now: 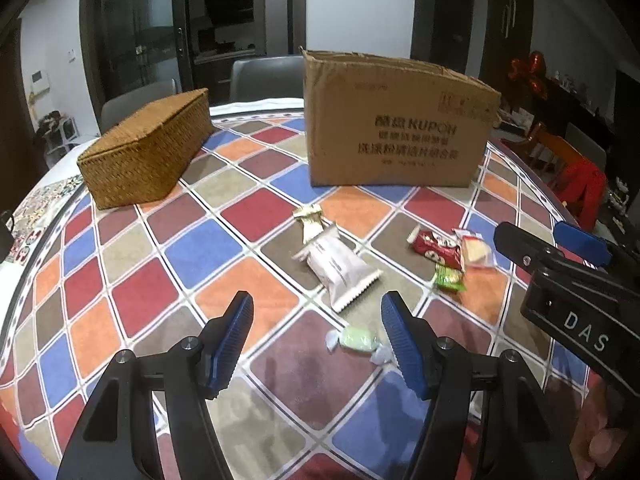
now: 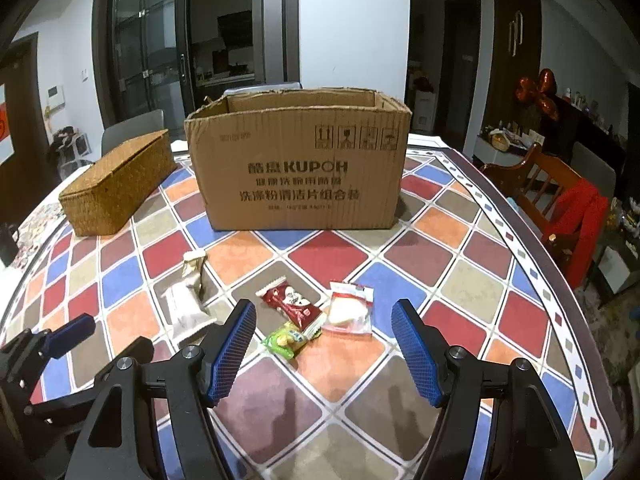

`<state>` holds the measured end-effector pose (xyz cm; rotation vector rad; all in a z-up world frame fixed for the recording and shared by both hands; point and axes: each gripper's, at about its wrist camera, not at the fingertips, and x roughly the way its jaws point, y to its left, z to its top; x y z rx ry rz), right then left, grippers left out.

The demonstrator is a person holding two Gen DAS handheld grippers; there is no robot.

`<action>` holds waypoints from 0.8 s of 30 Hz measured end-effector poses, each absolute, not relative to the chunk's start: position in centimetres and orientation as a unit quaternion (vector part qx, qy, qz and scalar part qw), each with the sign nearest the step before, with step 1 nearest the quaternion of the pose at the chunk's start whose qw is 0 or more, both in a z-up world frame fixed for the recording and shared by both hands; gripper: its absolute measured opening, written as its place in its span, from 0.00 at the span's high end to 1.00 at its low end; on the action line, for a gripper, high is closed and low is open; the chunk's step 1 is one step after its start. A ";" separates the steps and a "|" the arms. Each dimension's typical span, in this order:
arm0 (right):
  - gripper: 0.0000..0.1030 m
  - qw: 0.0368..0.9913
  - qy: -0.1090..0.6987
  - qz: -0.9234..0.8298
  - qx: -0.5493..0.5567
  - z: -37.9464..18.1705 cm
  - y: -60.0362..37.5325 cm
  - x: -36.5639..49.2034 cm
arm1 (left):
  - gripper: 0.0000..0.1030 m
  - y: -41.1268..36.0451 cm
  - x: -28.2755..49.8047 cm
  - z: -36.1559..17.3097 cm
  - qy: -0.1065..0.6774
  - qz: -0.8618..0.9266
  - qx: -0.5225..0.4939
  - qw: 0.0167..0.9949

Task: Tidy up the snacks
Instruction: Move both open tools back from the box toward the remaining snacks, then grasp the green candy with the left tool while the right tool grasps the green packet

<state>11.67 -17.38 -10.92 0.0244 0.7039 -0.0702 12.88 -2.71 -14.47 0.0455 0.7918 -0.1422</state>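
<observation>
Several wrapped snacks lie on the checked tablecloth. My left gripper (image 1: 317,304) is open and empty above the cloth; a pale green candy (image 1: 357,339) lies between its fingers, close to the right one, and a white packet (image 1: 340,266) lies just ahead beside a gold-white packet (image 1: 309,220). My right gripper (image 2: 324,310) is open and empty too, with a green packet (image 2: 289,338), a red packet (image 2: 292,304) and a clear-wrapped cake slice (image 2: 347,312) on the cloth between and ahead of its fingers. An open cardboard box (image 2: 300,168) stands behind them.
A lidded wicker basket (image 1: 150,148) sits at the back left of the round table (image 2: 532,264). Chairs stand around it, one with a red garment (image 2: 580,216) at the right. The right gripper's body (image 1: 576,280) shows at the right of the left wrist view.
</observation>
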 end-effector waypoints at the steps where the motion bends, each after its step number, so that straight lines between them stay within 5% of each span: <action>1: 0.31 0.938 0.345 -0.034 0.011 -11.0 -17.4 11.7 | 0.36 -2.8 12.9 -14.8 0.388 -0.072 0.025 0.918; 24: 0.31 0.914 0.406 -0.022 0.008 -15.0 -16.2 14.4 | 0.38 -4.6 13.8 -18.7 0.437 -0.130 0.022 0.890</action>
